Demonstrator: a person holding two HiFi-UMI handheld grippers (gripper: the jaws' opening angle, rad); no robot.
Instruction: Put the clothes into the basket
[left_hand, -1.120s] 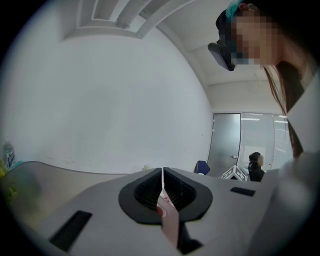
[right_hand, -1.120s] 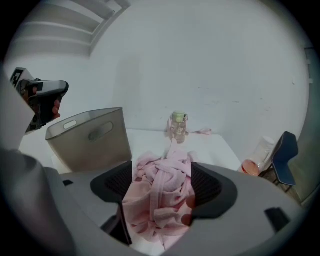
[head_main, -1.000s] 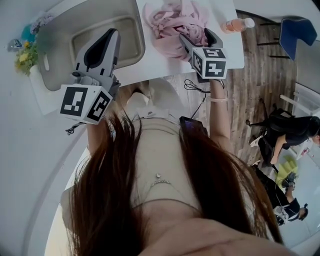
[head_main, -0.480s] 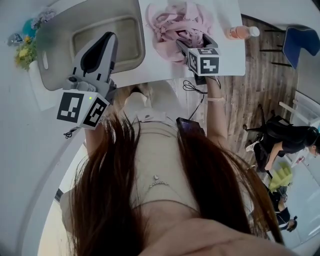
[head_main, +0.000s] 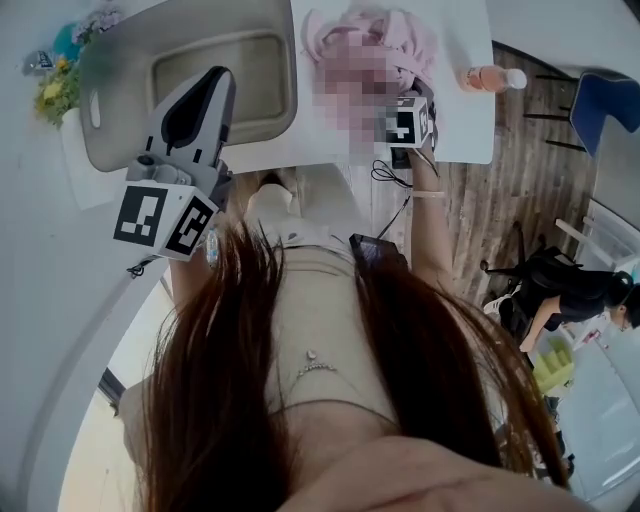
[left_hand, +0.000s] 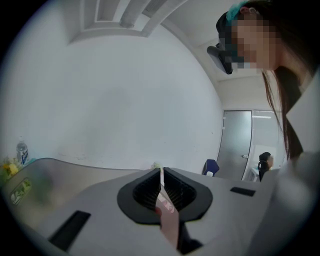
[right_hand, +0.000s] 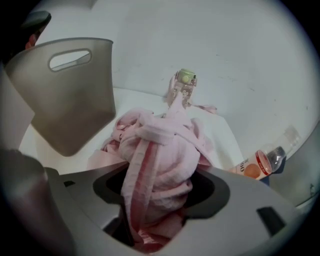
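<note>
Right gripper (right_hand: 160, 175) is pushed down into the pink clothes (right_hand: 160, 135). Its jaws stand wide with the bunch between them and have just been closing. The cloth fills the gap, but no firm pinch shows yet, so I read this as the grab step, not the carry. Clothes lie in one crumpled heap on the white surface (right_hand: 222, 137), all of it outside the basket (right_hand: 70, 95). The basket sits just beside the heap, to its left in the right gripper view. From the head view its inside looks bare, so the task is barely started. Left gripper (left_hand: 161, 172) has its jaws together and is held up clear of the heap, over the basket side in the head view. A thin pale strip (left_hand: 166, 212) shows in its seam; can't tell what it is. A bottle (right_hand: 260, 162) lies at the surface's far right, apart from the heap. Next move likely calls for closing fully on a thick fold, lifting until the trailing ends clear the surface, then swinging left over the basket rim and opening. Loose ends may drag or slip out.
</note>
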